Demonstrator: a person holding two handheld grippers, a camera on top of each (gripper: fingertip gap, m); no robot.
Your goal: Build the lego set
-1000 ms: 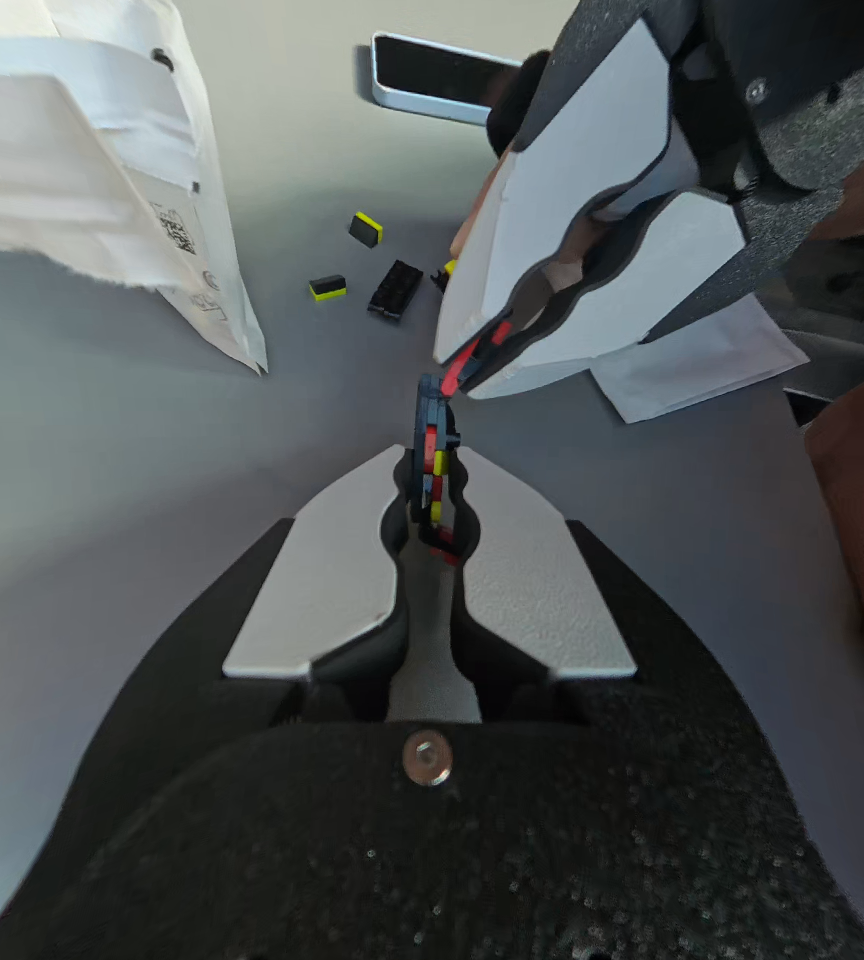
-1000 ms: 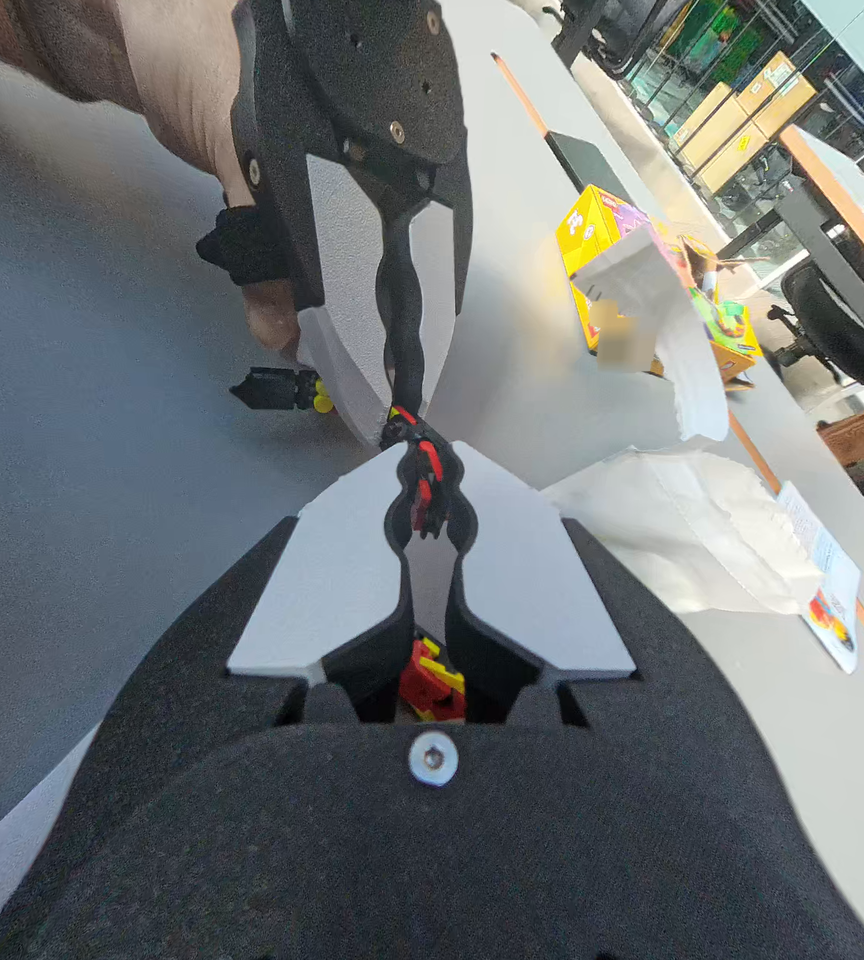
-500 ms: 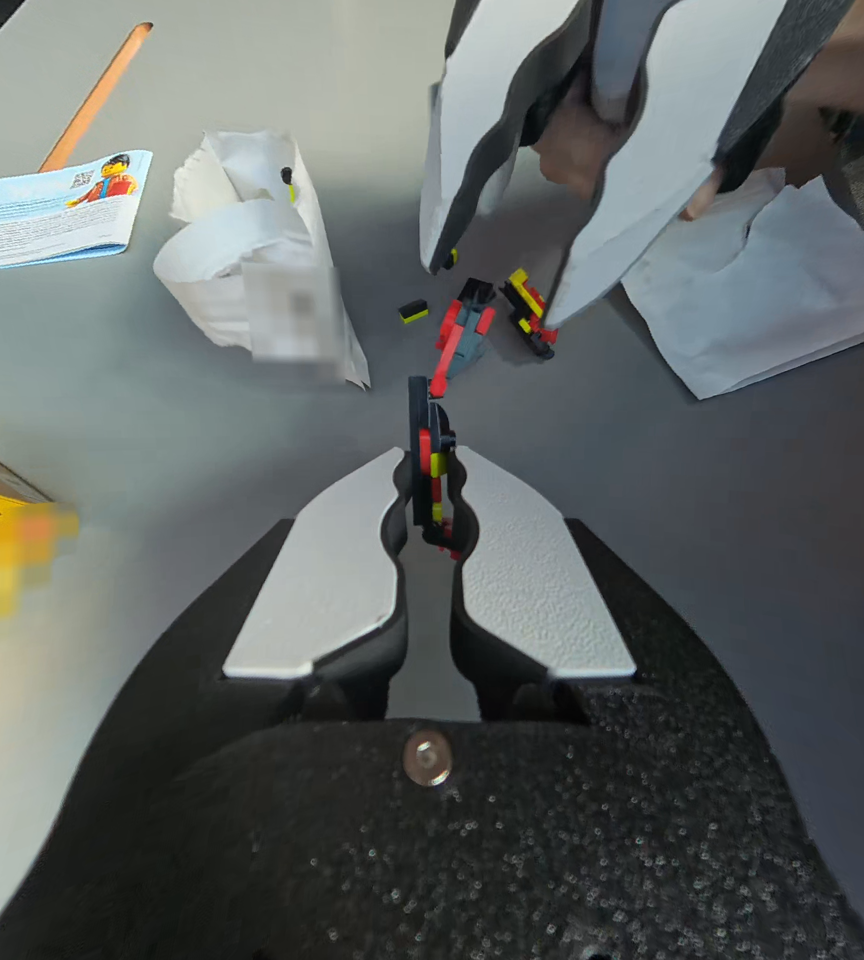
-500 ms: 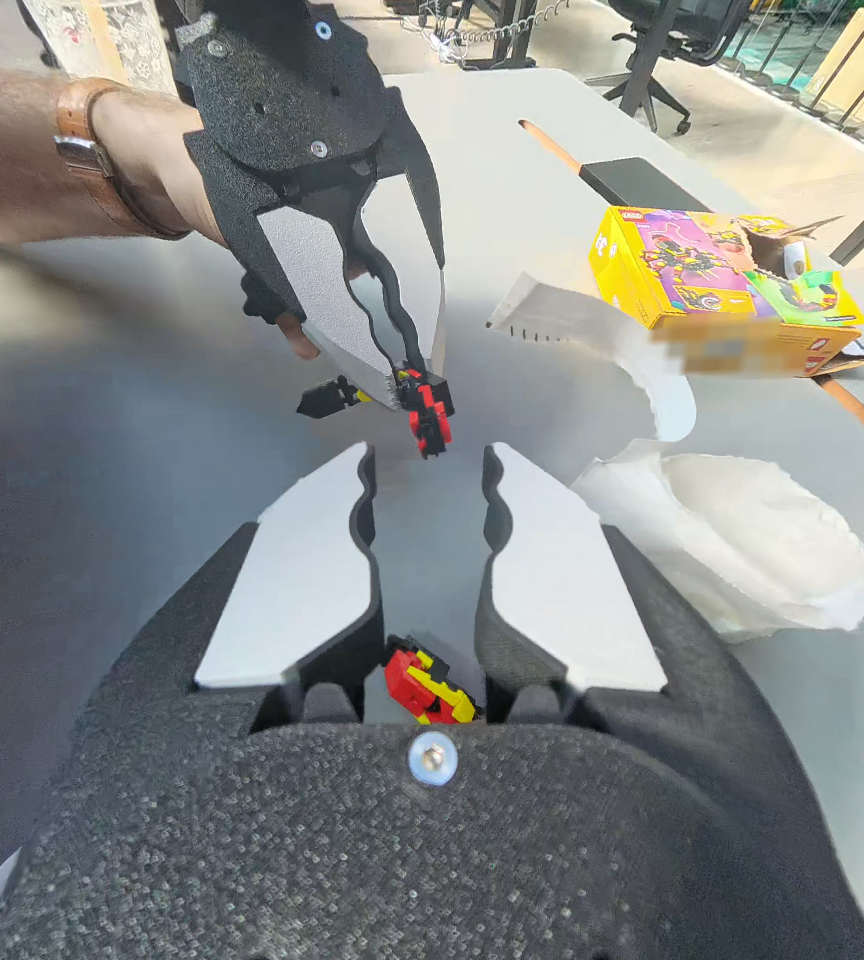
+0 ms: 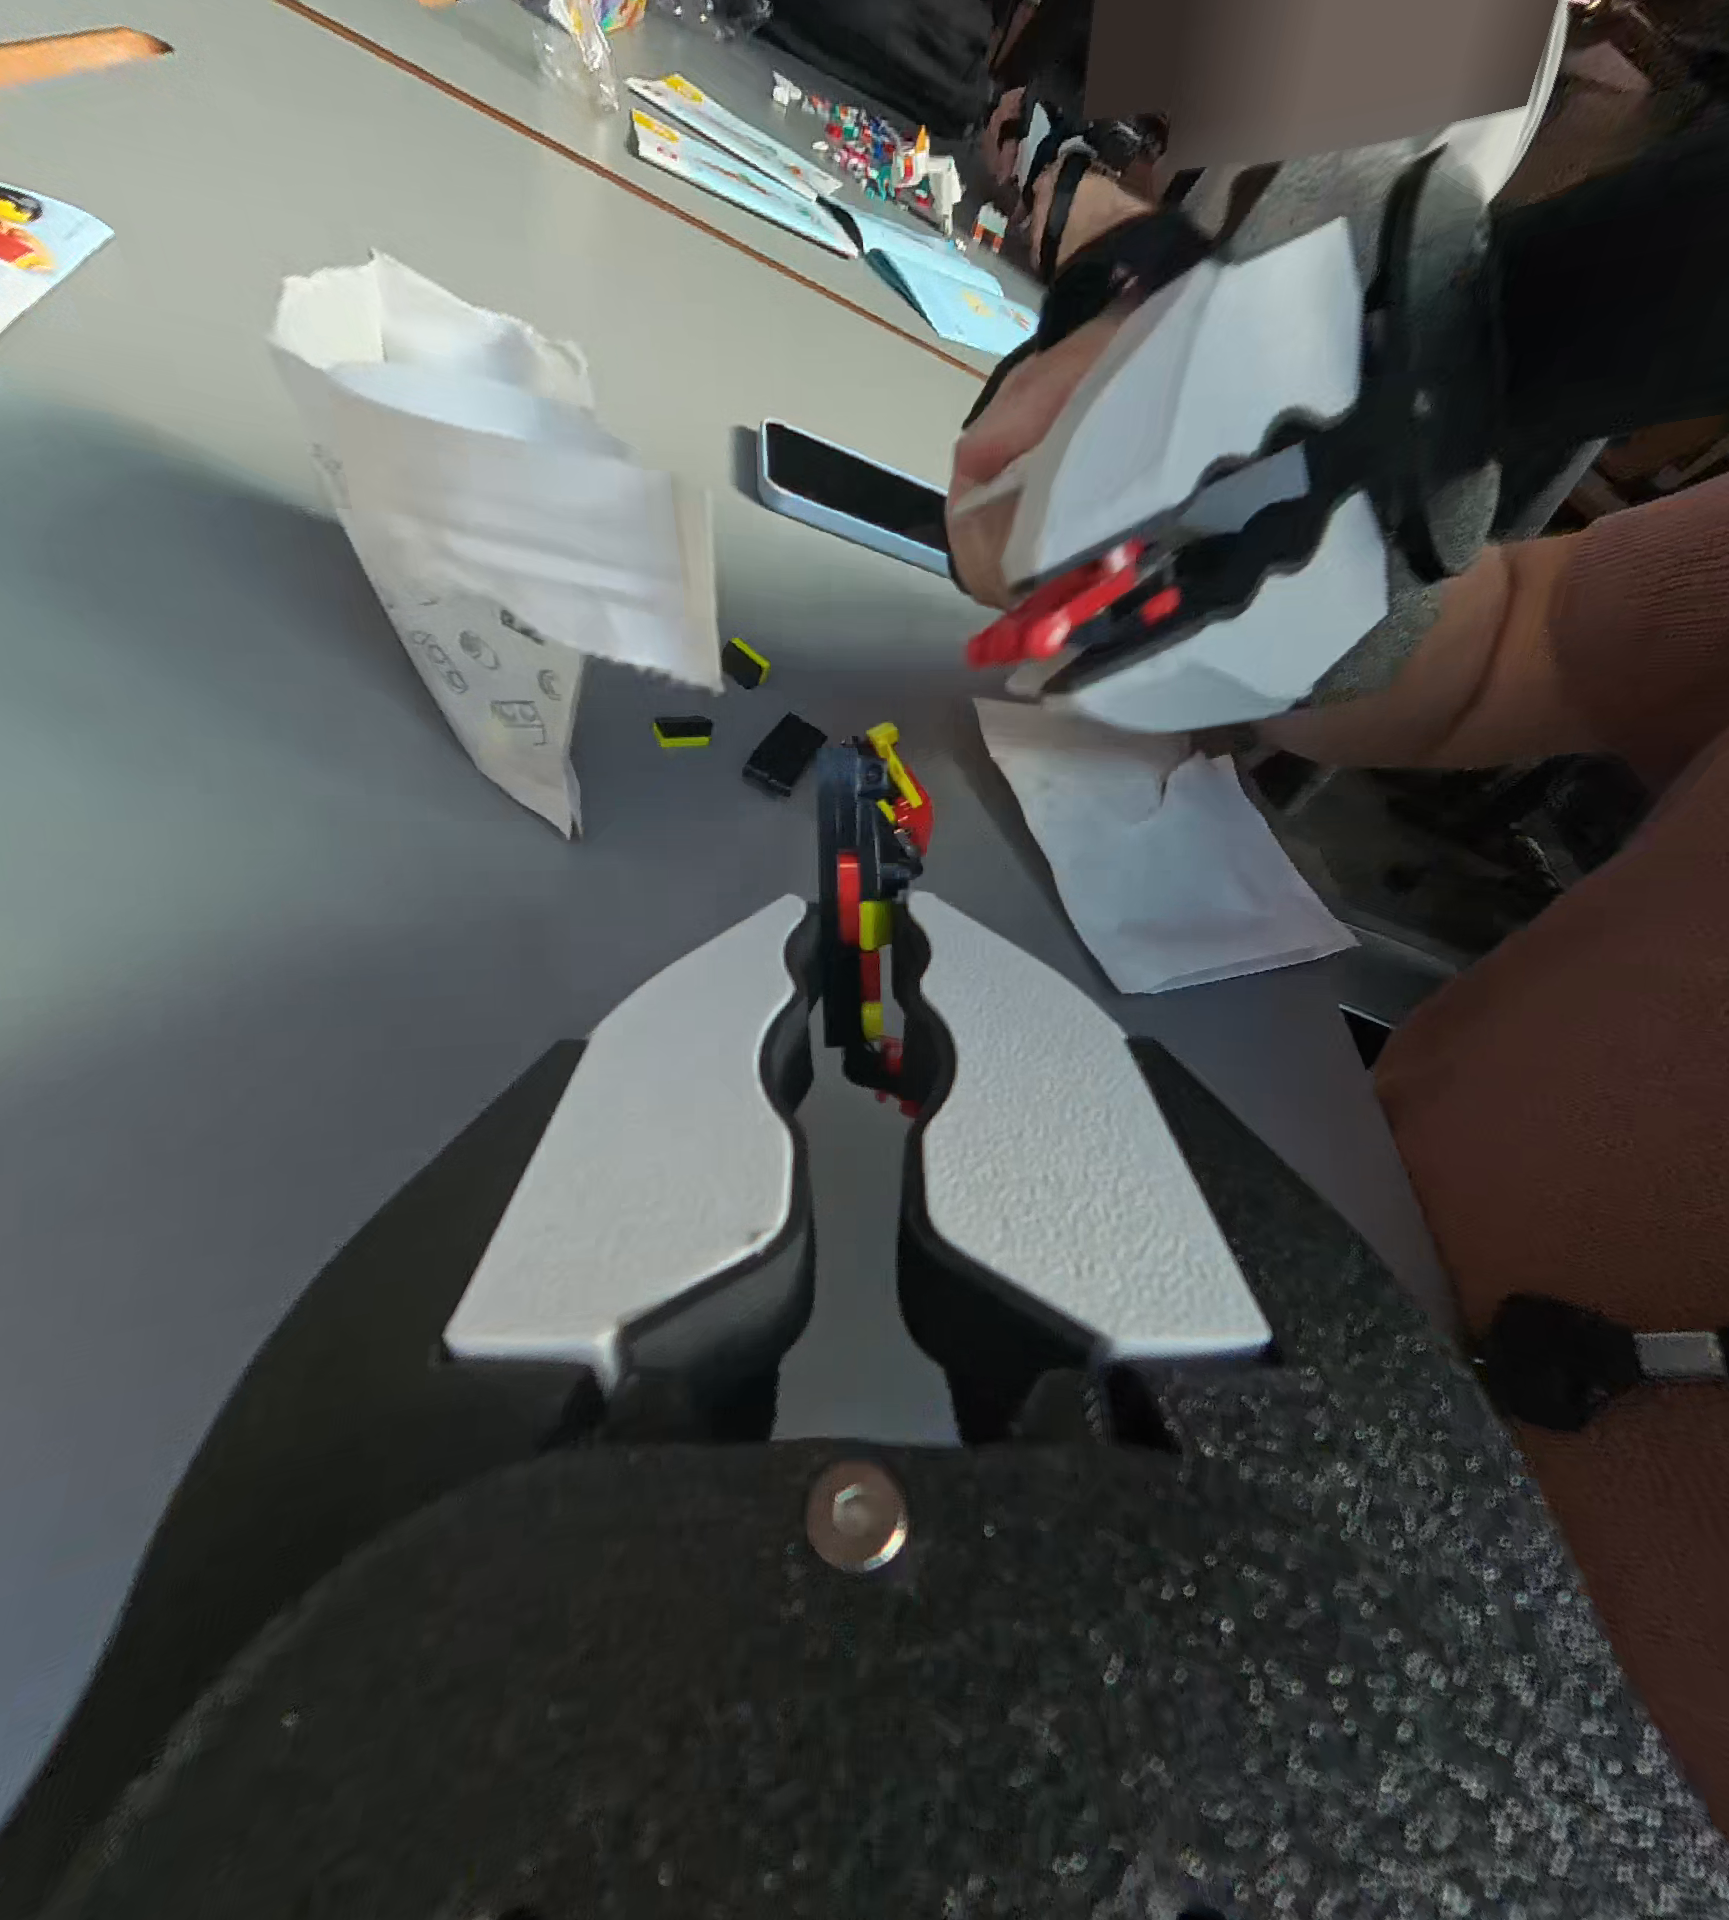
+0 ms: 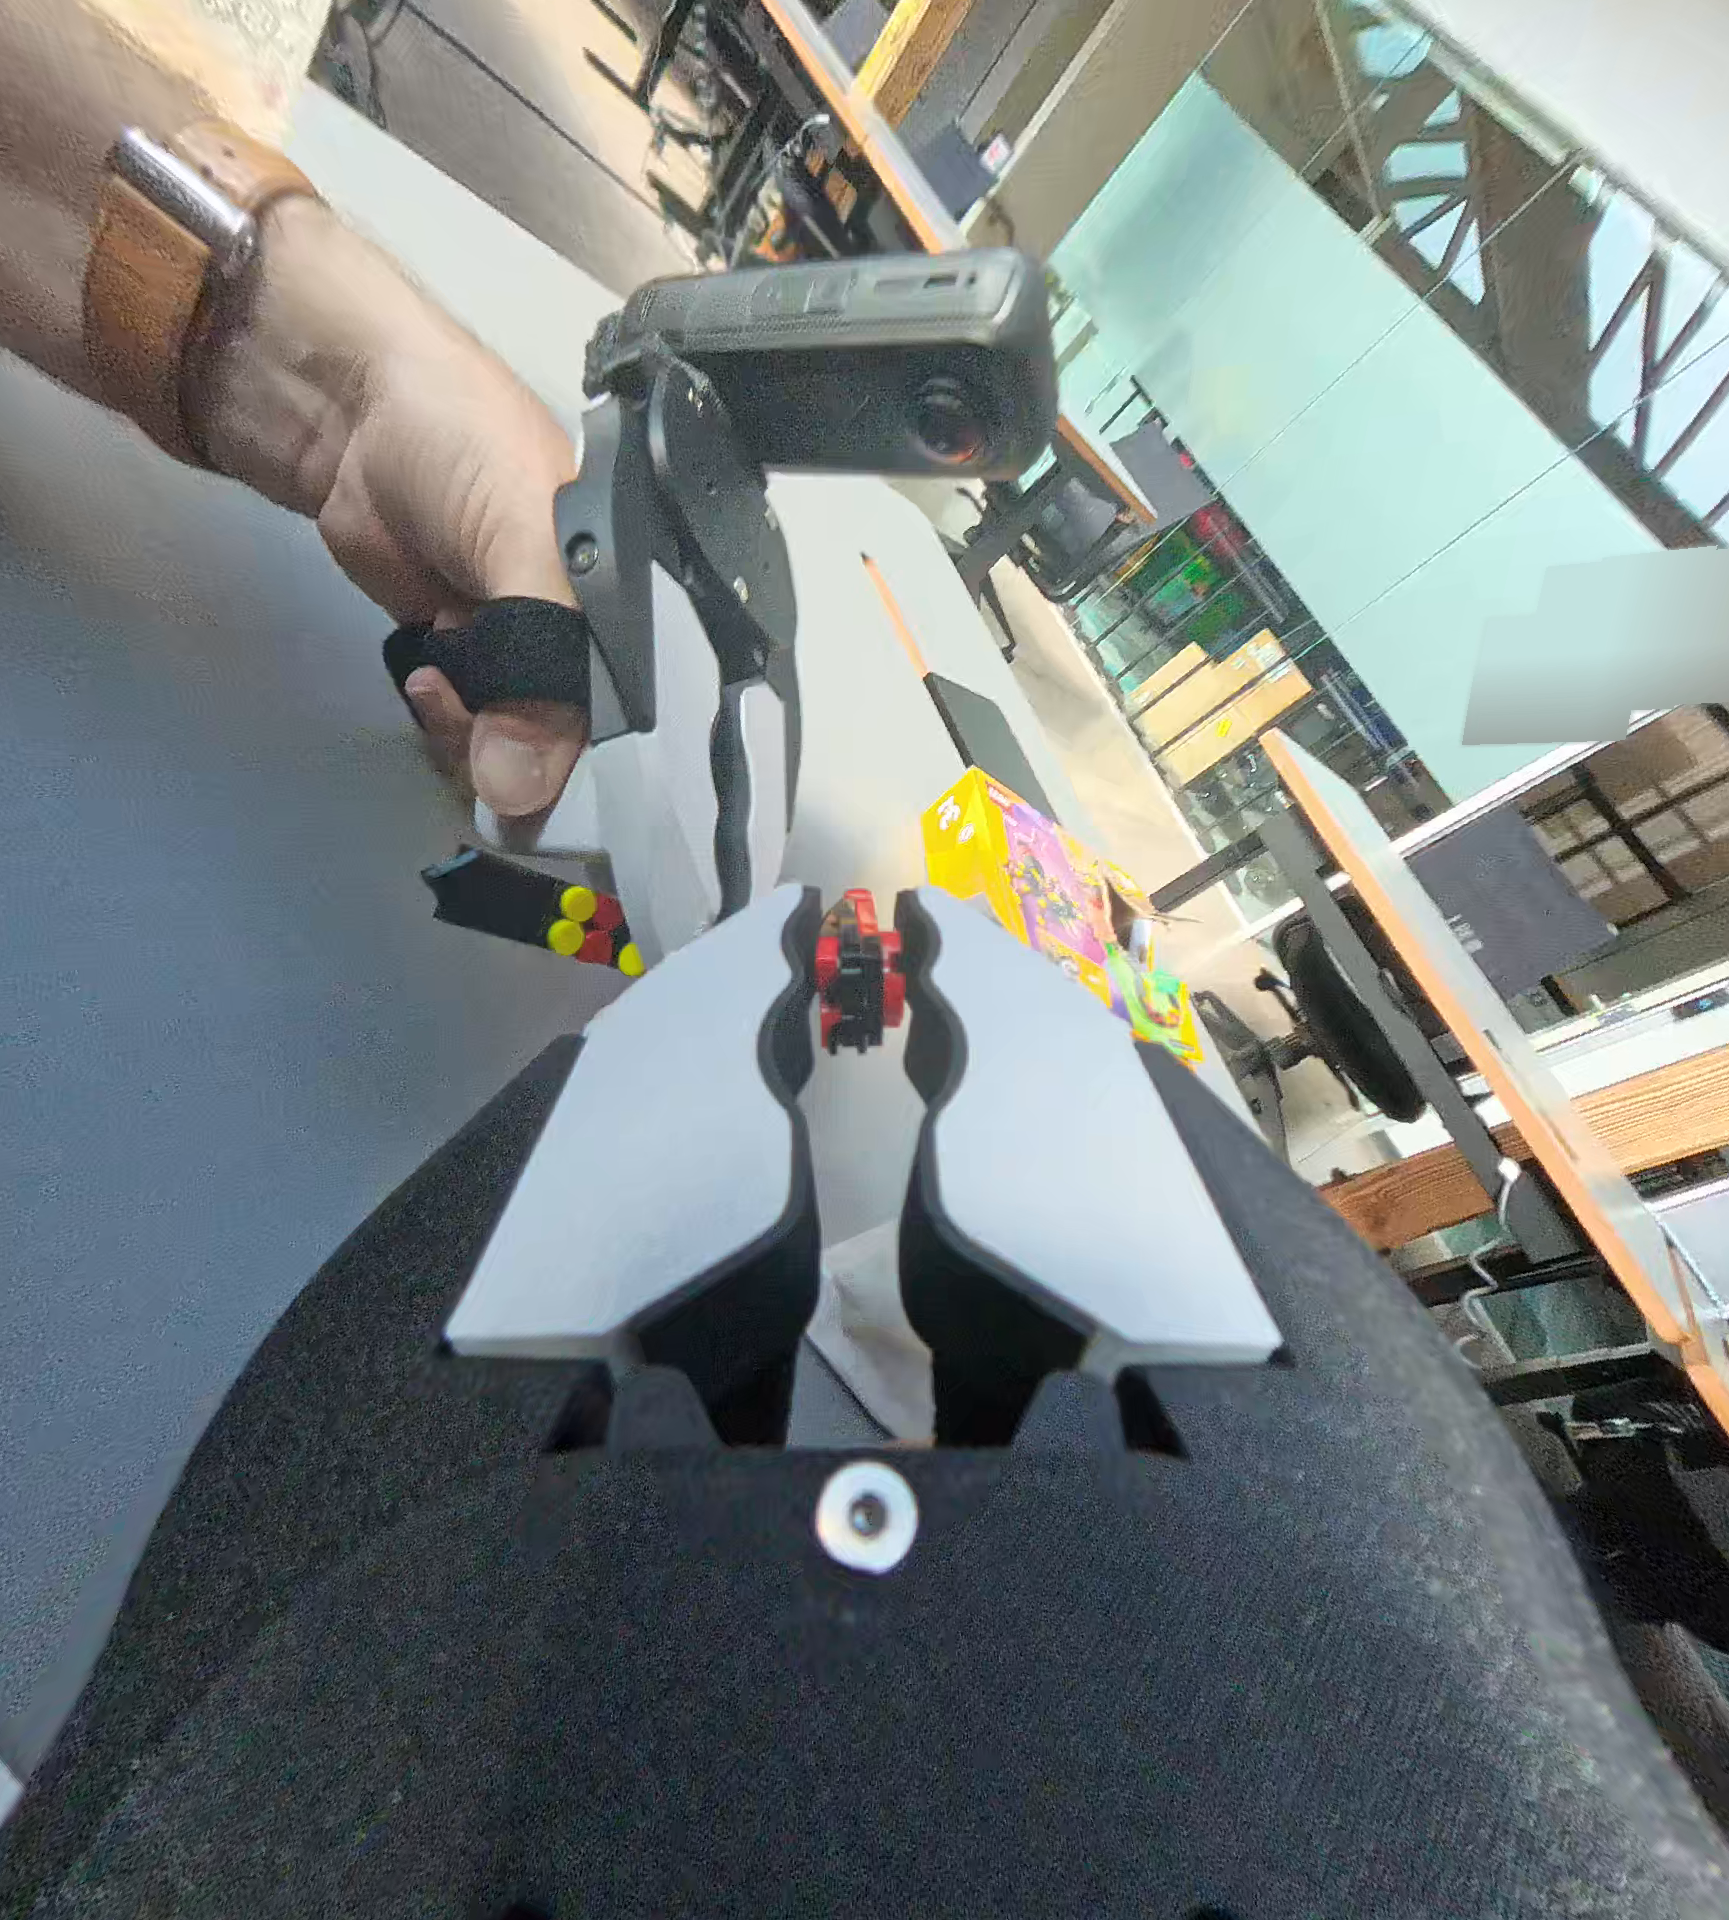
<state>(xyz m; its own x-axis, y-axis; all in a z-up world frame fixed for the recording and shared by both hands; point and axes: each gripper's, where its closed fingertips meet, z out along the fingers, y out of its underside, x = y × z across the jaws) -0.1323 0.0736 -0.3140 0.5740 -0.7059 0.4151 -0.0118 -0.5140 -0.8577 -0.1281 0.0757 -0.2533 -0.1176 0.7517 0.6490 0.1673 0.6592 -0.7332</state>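
The right gripper [image 6: 855, 920], open half a second ago, is now closed on a red-and-black sub-assembly [image 6: 855, 971] and lifted off the table [image 5: 164, 831], beside the left gripper [image 5: 855, 914] clamping the main model [image 5: 865, 904]; joining appears next.

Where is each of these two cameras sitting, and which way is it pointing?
Left wrist view: rides the left gripper, looking along its fingers over the grey table; the right gripper and the person's leg show.
Right wrist view: rides the right gripper, looking toward the office; the left hand with a watch shows.
Shared: both grippers, the flat lego build and the red-and-black piece.
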